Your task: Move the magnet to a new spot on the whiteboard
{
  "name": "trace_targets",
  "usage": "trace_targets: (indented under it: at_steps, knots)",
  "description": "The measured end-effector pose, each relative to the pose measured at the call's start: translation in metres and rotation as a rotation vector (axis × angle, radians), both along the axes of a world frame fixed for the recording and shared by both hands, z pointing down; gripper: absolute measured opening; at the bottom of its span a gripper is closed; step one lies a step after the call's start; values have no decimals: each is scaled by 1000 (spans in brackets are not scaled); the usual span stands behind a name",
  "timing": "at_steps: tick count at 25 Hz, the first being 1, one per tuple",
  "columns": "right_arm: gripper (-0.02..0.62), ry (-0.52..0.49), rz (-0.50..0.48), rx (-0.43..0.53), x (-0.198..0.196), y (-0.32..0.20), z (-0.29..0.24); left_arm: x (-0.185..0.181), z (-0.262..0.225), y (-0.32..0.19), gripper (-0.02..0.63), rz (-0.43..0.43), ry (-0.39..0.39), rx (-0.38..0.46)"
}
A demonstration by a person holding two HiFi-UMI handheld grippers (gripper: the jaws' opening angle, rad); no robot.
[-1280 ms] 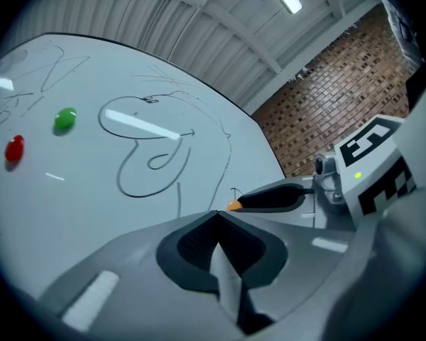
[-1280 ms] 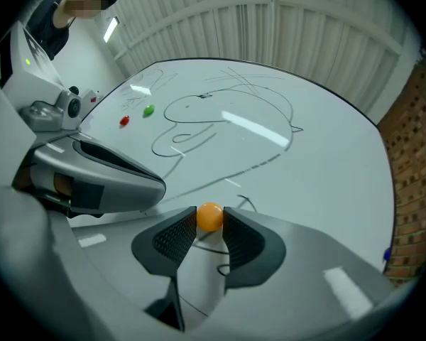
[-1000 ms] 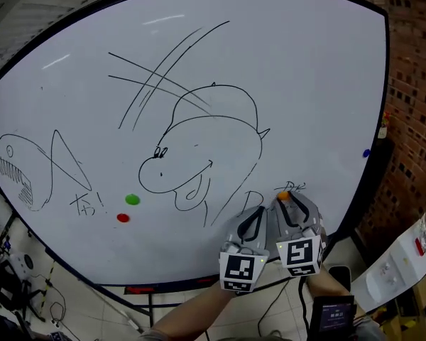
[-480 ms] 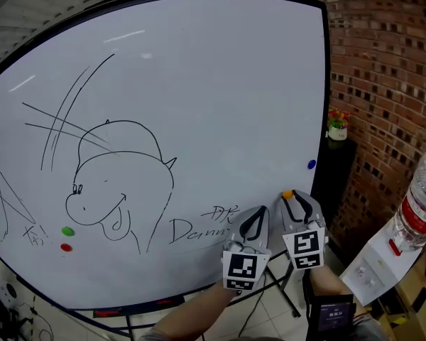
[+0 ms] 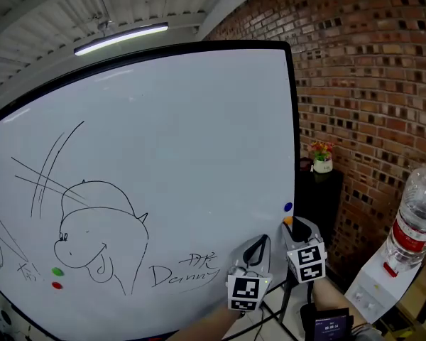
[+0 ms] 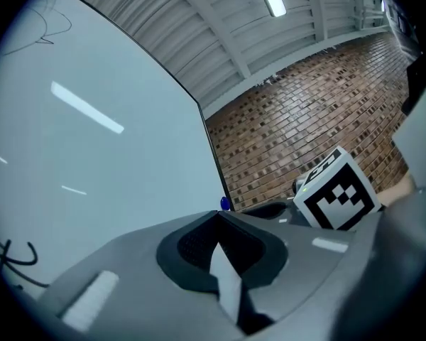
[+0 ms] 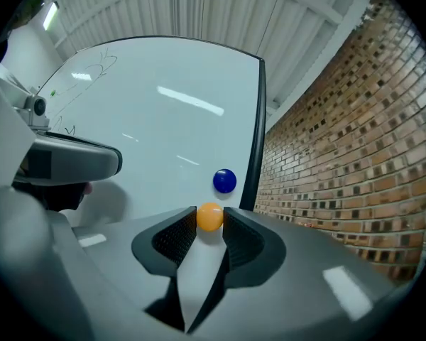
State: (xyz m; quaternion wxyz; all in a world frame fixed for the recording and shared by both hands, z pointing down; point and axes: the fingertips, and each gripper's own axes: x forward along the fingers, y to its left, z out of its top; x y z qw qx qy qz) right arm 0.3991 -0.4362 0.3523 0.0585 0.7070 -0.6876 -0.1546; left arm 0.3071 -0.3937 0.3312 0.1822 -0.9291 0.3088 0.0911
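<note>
Low left on whiteboard [image 5: 184, 141]: green magnet [image 5: 57, 271] over red magnet [image 5: 57, 285], beside marker cartoon [image 5: 99, 234]. Lower middle: left tongs [image 5: 259, 240] pressed together, nothing between, just beside right tongs [image 5: 291, 223]. Right tongs pinching orange magnet [image 5: 288, 221] near board's right edge, just under blue magnet [image 5: 288, 207]; contact with board not discernible. Far right: brick wall [image 5: 369, 84], water bottle [image 5: 412, 222].

— What's off to the right?
— A brick wall [image 5: 369, 84], with a small pot of flowers [image 5: 321, 159] on a black stand [image 5: 328, 199] by it
— Anything nearer?
— A clear water bottle [image 5: 414, 222] with a red label; a strip light [image 5: 121, 38] glows overhead
</note>
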Motion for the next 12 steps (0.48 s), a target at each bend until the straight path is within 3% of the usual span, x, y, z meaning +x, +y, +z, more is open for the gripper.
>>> trace_targets:
  at_steps: [12]
  knots:
    - [127,-96,-112,1,9,-15,5,14,0,-10,-2,8,2,8]
